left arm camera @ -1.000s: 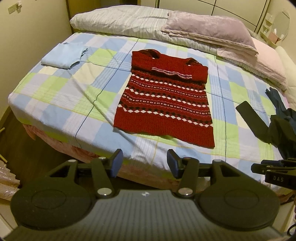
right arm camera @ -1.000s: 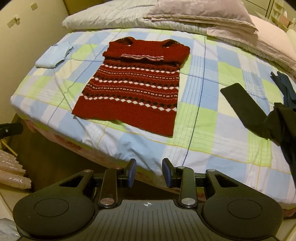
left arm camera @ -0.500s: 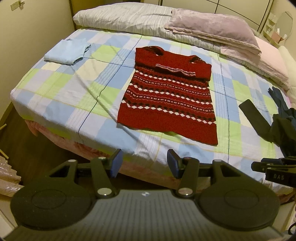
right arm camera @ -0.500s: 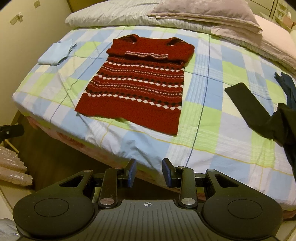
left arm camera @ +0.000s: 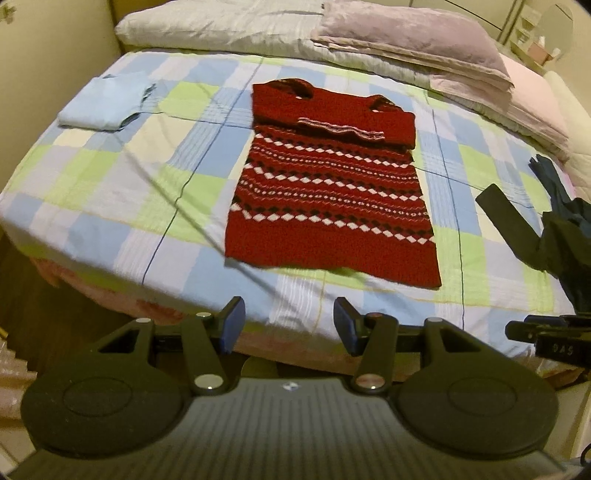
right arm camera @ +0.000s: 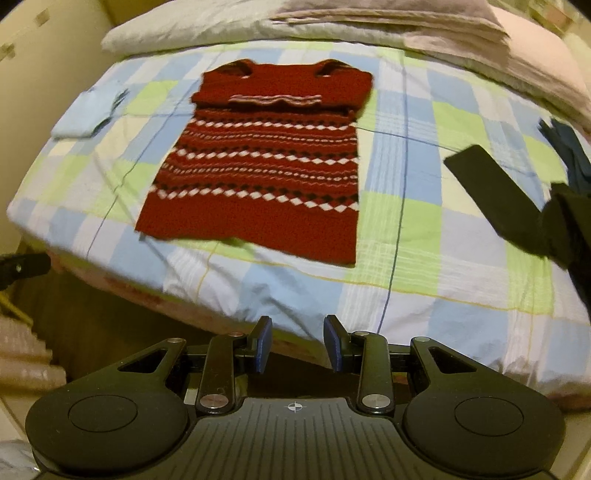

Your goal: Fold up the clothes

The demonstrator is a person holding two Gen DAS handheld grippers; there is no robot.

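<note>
A red knitted sweater (left arm camera: 332,184) (right arm camera: 258,177) with white diamond bands lies flat on the checked bed sheet (left arm camera: 129,177) (right arm camera: 424,221), its sleeves folded across the chest. My left gripper (left arm camera: 288,325) hovers open over the bed's near edge, short of the sweater's hem, nothing between its fingers. My right gripper (right arm camera: 298,345) is also open and empty, off the near edge below the hem's right part. The right gripper's tip (left arm camera: 546,338) shows at the right of the left wrist view.
A folded light blue garment (left arm camera: 105,99) (right arm camera: 86,114) lies at the far left of the bed. A pile of dark clothes (left arm camera: 546,229) (right arm camera: 517,199) sits at the right. Pillows and a folded quilt (left arm camera: 406,33) line the head. Wall at left.
Both grippers have moved forward and closer to the bed, so the sweater looks larger and nearer. Neither gripper's opening has changed, and the clothes lie as before.
</note>
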